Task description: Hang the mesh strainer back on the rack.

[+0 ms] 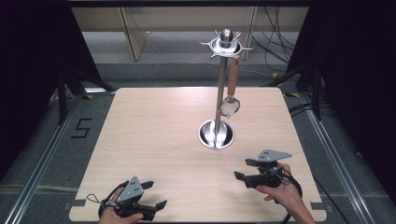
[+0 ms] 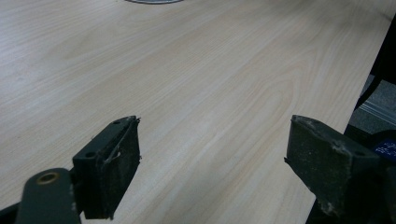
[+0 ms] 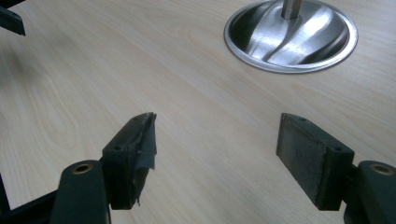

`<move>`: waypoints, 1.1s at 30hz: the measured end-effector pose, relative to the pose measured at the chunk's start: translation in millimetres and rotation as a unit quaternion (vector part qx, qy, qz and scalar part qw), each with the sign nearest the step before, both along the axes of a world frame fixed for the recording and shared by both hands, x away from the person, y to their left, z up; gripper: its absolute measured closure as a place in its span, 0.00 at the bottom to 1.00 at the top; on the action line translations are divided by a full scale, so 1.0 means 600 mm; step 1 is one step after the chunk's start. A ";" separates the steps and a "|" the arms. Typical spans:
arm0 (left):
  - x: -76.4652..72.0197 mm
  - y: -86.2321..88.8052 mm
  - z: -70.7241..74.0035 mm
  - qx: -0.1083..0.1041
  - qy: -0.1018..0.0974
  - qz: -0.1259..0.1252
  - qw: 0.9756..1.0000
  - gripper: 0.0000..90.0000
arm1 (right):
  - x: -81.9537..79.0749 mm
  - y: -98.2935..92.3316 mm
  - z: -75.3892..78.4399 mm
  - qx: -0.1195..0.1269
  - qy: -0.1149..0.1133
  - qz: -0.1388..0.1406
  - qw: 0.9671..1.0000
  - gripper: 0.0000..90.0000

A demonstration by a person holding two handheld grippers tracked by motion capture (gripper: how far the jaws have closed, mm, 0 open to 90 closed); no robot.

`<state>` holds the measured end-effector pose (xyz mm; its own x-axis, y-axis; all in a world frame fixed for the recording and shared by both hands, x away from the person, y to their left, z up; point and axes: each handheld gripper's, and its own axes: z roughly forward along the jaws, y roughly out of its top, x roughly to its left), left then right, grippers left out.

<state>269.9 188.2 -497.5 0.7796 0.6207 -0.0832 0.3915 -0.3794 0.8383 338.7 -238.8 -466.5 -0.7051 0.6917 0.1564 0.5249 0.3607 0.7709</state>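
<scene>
Standing toward the far right of the wooden table [image 1: 154,135] is a steel utensil stand [image 1: 220,93], its upright pole rising from a round dish-shaped base [image 1: 216,134] to a spoked hanger ring [image 1: 226,45] capped by a ball. One utensil hangs from that ring on the pole's right side: a small strainer [image 1: 230,103] with a wooden handle, its round mesh head at the bottom, close beside the pole and above the base; whether it touches the pole cannot be told. The right gripper [image 1: 243,170] is held in the person's right hand [image 1: 284,192] above the near right part of the table, pointing leftward, near the base but apart from it. In the right gripper view the right gripper [image 3: 215,149] has its two black jaws spread wide with bare tabletop between them, and the base [image 3: 290,36] lies ahead and to the right of them, untouched. The left gripper [image 1: 156,195] is held in the left hand [image 1: 114,214] at the near left edge of the table, pointing rightward, well apart from the stand. In the left gripper view the left gripper [image 2: 212,154] likewise shows jaws standing wide apart, gripping nothing, with plain wood grain beyond and a sliver of the base's rim [image 2: 153,1] at the top edge. Both pads show worn, frayed surfaces. Neither gripper is in contact with the stand or the strainer.
</scene>
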 end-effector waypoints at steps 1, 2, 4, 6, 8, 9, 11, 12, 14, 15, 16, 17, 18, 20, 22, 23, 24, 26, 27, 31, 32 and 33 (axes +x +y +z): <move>0.002 0.002 0.001 0.012 -0.007 -0.005 1.000 0.19 | -0.001 0.000 0.000 -0.001 -0.002 0.000 1.000 0.33; 0.002 0.002 0.001 0.011 -0.007 -0.004 1.000 0.19 | 0.001 -0.002 -0.001 -0.008 -0.005 0.006 1.000 0.33; 0.002 0.002 0.001 0.010 -0.007 -0.004 1.000 0.19 | -0.005 0.001 -0.003 0.005 0.011 0.004 1.000 0.33; 0.002 0.002 0.001 0.011 -0.007 -0.005 1.000 0.19 | -0.006 -0.001 -0.004 -0.002 0.005 0.003 1.000 0.33; 0.002 0.002 0.001 0.010 -0.007 -0.004 1.000 0.19 | -0.009 -0.002 -0.006 -0.001 0.004 0.000 1.000 0.33; 0.002 0.002 0.001 0.010 -0.007 -0.005 1.000 0.19 | -0.010 -0.002 -0.007 0.000 0.006 0.002 1.000 0.33; 0.002 0.002 0.001 0.010 -0.007 -0.004 1.000 0.19 | -0.010 -0.004 -0.011 -0.001 -0.003 0.009 1.000 0.33; 0.002 0.002 0.001 0.010 -0.007 -0.004 1.000 0.19 | -0.014 -0.004 -0.010 -0.003 0.007 0.002 1.000 0.33; -0.002 0.000 0.000 0.000 0.008 0.007 1.000 0.19 | -0.016 -0.002 -0.014 0.002 0.010 0.005 1.000 0.33; -0.002 0.000 0.001 0.003 0.006 0.007 1.000 0.19 | -0.017 -0.003 -0.014 -0.002 0.011 0.007 1.000 0.33; -0.002 0.000 0.001 0.003 0.006 0.007 1.000 0.19 | -0.017 -0.003 -0.016 -0.003 0.000 0.001 1.000 0.33; -0.002 0.000 0.000 0.000 0.008 0.007 1.000 0.19 | -0.021 -0.002 -0.016 -0.003 0.014 0.000 1.000 0.33; -0.001 0.000 0.000 0.002 0.007 0.005 1.000 0.19 | -0.022 -0.001 -0.018 -0.002 0.010 -0.003 1.000 0.33; -0.002 0.000 0.000 0.001 0.008 0.006 1.000 0.19 | -0.024 -0.001 -0.019 -0.005 0.013 0.001 1.000 0.33; -0.002 -0.001 -0.001 -0.002 0.011 0.008 1.000 0.19 | -0.023 -0.003 -0.022 -0.008 0.005 0.009 1.000 0.33; -0.002 -0.002 -0.001 -0.007 0.011 0.009 1.000 0.19 | -0.027 -0.002 -0.021 -0.007 0.016 0.003 1.000 0.33; -0.002 -0.002 -0.001 -0.006 0.011 0.008 1.000 0.19 | -0.028 -0.001 -0.024 -0.003 0.009 0.001 1.000 0.32; 0.002 0.003 0.001 0.011 -0.008 -0.006 1.000 0.19 | -0.029 -0.003 -0.026 -0.007 0.007 0.010 1.000 0.32; -0.001 -0.001 0.000 -0.010 0.002 0.003 1.000 0.19 | -0.031 -0.004 -0.026 -0.013 0.004 0.002 1.000 0.32; 0.002 0.002 0.001 0.010 -0.006 -0.004 1.000 0.19 | -0.039 -0.003 -0.029 -0.013 0.012 0.000 1.000 0.31; -0.002 -0.001 -0.001 -0.001 0.010 0.009 1.000 0.19 | -0.041 -0.003 -0.030 -0.009 0.015 0.000 1.000 0.31; -0.002 -0.001 -0.001 -0.001 0.010 0.009 1.000 0.19 | -0.040 -0.005 -0.031 -0.015 0.005 0.008 1.000 0.31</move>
<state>268.6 187.8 -497.9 0.7671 0.6338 -0.0994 0.4145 -0.3714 0.8308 315.0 -241.9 -485.2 -0.7143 0.6851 0.1428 0.5261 0.3911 0.7551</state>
